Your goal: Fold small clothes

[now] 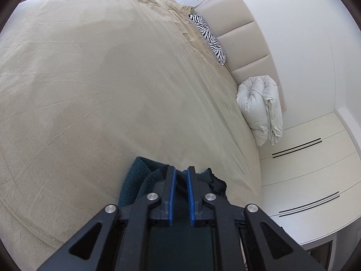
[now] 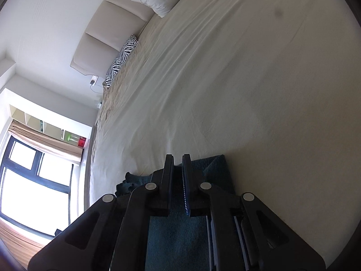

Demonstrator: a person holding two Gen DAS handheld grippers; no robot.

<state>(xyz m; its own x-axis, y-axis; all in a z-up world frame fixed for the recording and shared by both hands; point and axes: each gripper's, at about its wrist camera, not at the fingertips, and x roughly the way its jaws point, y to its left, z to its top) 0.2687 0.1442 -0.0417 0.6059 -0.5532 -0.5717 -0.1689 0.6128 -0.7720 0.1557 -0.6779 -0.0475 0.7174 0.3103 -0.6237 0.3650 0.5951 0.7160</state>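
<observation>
1. The dark teal garment (image 1: pixel 133 180) lies on the beige bed sheet (image 1: pixel 90 90), at the near edge of the bed, under both grippers.
2. The left gripper (image 1: pixel 180 174) has its blue pads a little apart. A fold of the teal cloth sits between them, but I cannot tell if they squeeze it.
3. The right gripper (image 2: pixel 178 164) has its jaws almost together, with the teal cloth (image 2: pixel 212 164) under and around them. I cannot tell if they pinch it.
4. A zebra pillow (image 1: pixel 209 36) lies by the padded headboard (image 1: pixel 246 45).
5. A rolled white duvet (image 1: pixel 261 108) sits next to it.
</observation>
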